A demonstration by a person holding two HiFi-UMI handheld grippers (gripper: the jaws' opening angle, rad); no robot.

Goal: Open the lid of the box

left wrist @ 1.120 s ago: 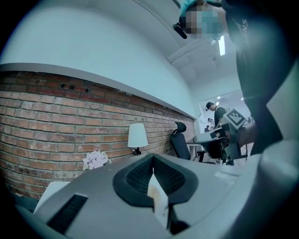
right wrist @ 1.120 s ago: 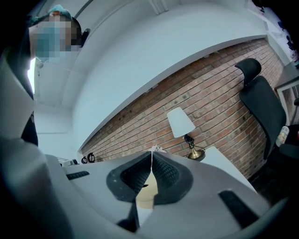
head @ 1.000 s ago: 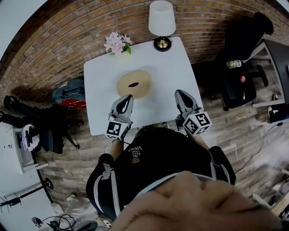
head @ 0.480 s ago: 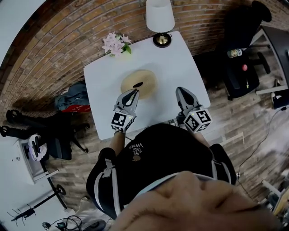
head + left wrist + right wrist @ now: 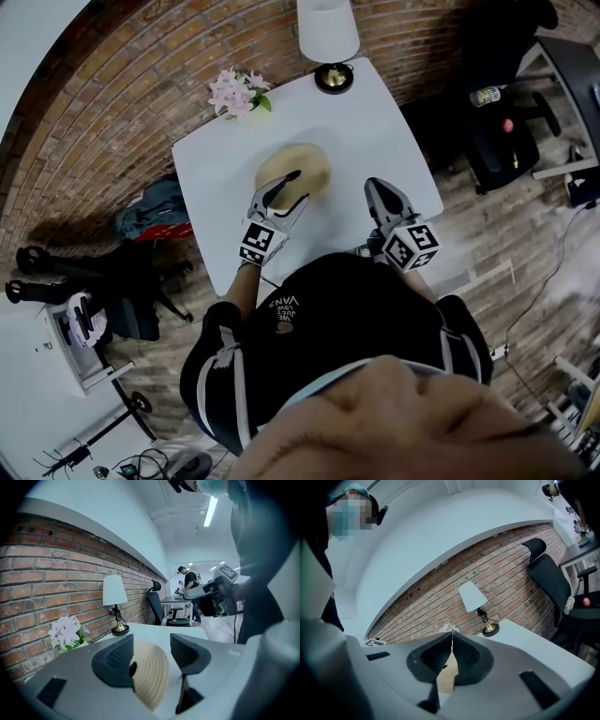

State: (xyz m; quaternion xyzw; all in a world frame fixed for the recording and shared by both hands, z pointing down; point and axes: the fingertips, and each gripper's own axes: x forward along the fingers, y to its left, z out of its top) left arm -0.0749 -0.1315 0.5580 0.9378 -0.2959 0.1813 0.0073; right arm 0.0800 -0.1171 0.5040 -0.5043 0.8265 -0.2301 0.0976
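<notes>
A round woven straw box with a small dark knob on its lid lies in the middle of the white table. My left gripper reaches over the box's near edge, and its jaws are opening. In the left gripper view the woven lid shows between the spread jaws, the dark knob sits beside the left jaw, and neither pad touches anything. My right gripper hovers over bare table to the right of the box, shut and empty, its jaws meeting in a thin line.
A lamp with a white shade and a pot of pink flowers stand at the table's far edge. A black office chair is at the right, and a bag and another chair stand at the left on the floor.
My left gripper has moved forward from the table's near edge to the woven box, and its jaws have gone from shut to apart. The right gripper has hardly moved.
</notes>
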